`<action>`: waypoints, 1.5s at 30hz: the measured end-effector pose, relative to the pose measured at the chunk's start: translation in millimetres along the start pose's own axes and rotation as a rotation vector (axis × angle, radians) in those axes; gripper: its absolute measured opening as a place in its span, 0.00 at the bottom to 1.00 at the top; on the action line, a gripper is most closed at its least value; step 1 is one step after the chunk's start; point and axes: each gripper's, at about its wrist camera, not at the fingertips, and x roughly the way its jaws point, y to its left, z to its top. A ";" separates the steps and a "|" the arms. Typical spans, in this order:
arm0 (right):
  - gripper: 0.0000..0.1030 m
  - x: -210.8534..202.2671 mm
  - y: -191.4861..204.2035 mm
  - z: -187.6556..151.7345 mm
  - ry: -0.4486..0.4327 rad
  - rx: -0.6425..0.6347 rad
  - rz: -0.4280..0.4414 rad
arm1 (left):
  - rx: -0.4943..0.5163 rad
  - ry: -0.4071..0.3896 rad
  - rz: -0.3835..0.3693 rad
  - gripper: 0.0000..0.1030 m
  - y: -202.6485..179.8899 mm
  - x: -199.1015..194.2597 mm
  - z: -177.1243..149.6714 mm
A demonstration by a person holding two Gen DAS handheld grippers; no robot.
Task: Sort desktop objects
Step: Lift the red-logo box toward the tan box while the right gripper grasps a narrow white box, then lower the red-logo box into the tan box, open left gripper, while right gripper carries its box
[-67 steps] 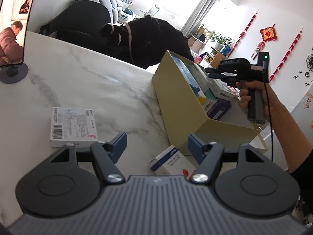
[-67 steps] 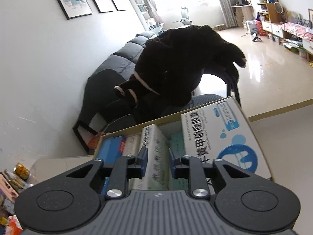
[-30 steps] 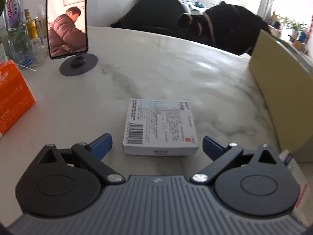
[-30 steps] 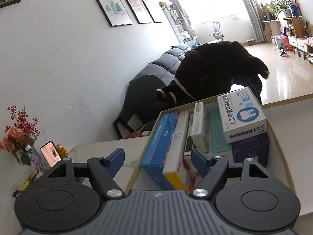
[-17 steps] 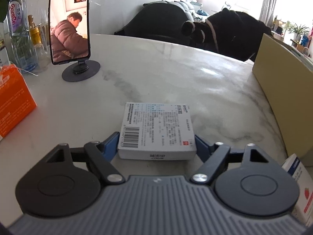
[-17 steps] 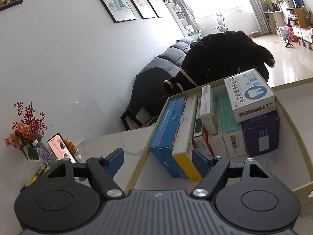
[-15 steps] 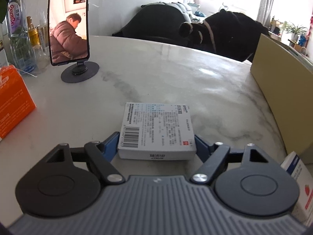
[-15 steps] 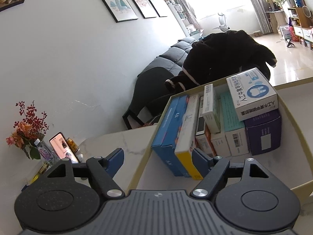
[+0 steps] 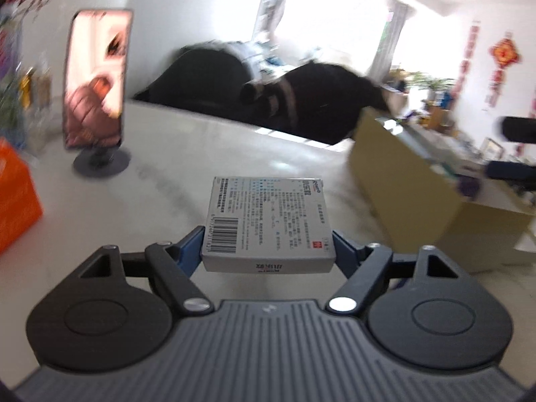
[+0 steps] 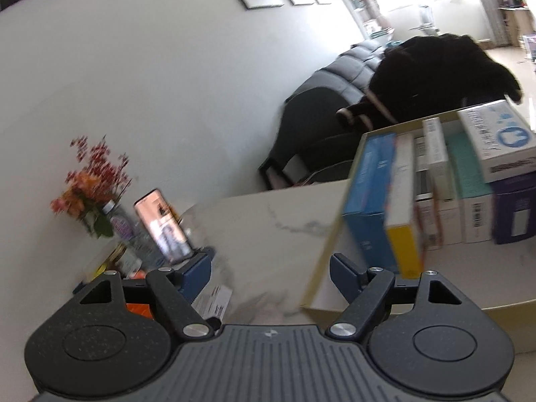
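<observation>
The left gripper (image 9: 268, 246) is clamped on the flat white box (image 9: 268, 221), carried clear of the table (image 9: 174, 181) with its long side spanning the jaws, and the open carton (image 9: 402, 181) lies ahead and right of it, while the right gripper (image 10: 270, 269) beyond gapes empty.

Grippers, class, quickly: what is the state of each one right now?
Left gripper: closed on the white medicine box, lifted off the table.
Right gripper: open, holding nothing.
</observation>
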 end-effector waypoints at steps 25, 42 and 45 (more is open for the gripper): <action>0.37 9.8 31.2 -7.5 0.198 0.045 0.164 | 0.289 -0.108 -0.480 0.76 -68.9 -24.2 8.8; 0.21 -8.0 -7.7 -1.2 0.111 0.205 0.122 | 0.254 -0.094 -0.490 0.79 -69.3 -21.1 9.9; 0.21 -18.5 -22.6 7.3 0.054 0.231 0.087 | 0.246 -0.099 -0.481 0.81 -67.3 -19.6 9.4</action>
